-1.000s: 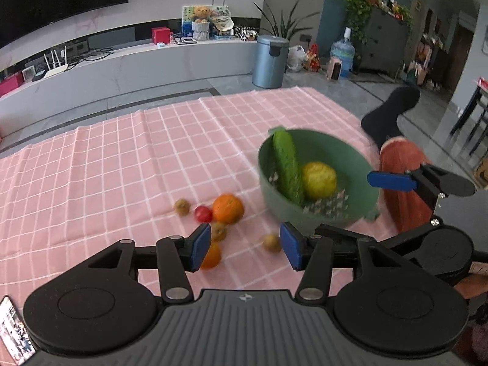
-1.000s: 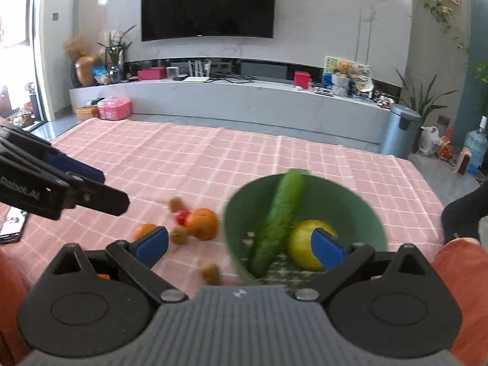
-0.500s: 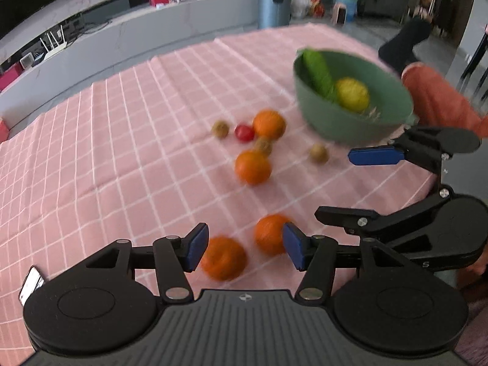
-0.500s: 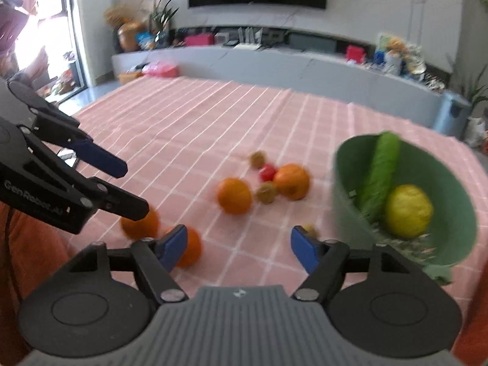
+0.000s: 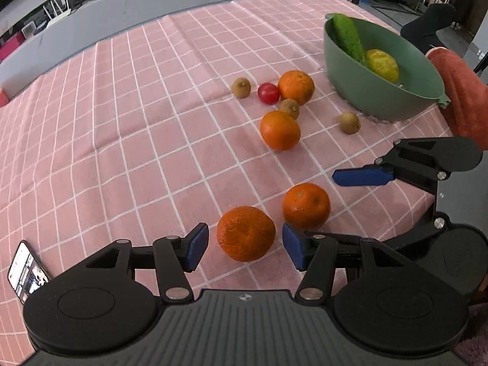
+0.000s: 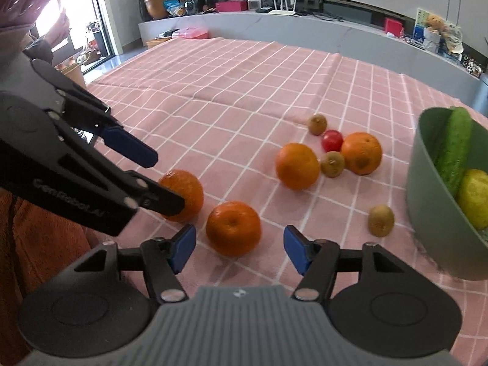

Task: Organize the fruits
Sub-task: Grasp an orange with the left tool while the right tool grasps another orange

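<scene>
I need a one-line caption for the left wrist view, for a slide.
Left gripper open around an orange on the pink checked cloth, green bowl beyond.

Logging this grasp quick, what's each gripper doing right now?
Left gripper: open around the left orange, not gripping.
Right gripper: closing around the right orange, not touching yet.

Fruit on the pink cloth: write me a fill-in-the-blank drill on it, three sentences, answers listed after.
1. The green bowl holds a yellow citrus fruit and a ____.
2. The number of oranges lying on the checked cloth is ____.
3. The one red fruit on the cloth is a small ____.

Missing words: cucumber; four; tomato
</scene>
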The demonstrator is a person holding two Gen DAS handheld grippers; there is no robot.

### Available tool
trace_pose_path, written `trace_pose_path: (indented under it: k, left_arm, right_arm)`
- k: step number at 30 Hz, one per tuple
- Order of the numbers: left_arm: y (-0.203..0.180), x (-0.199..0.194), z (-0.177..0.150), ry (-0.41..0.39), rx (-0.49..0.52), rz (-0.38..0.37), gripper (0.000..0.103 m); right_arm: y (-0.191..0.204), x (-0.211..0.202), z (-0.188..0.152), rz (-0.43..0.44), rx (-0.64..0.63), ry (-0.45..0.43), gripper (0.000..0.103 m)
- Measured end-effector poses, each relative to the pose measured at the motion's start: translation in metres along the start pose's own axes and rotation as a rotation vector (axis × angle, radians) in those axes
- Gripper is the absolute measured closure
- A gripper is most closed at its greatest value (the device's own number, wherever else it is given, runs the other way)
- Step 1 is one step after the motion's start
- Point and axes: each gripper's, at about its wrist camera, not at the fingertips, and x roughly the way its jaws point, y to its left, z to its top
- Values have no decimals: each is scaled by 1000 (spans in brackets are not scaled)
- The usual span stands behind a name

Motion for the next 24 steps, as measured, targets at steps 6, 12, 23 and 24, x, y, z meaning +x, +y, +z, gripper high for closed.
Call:
trace_pose_path:
  k: [6, 12, 23, 24]
  left_arm:
    - [4, 12, 2, 34, -16, -10, 37]
    - [4, 16, 4, 45, -16, -7, 39]
    - [3, 22, 5, 55, -50, 44, 52]
    - [3, 22, 5, 53, -60, 46, 52]
  right_arm:
    - [3, 9, 2, 8, -8, 11, 54]
    - [3, 13, 1, 15, -4, 19, 62]
    - [0, 7, 0, 7, -1, 4, 63]
    - [-1, 5, 0, 5, 0, 0, 63]
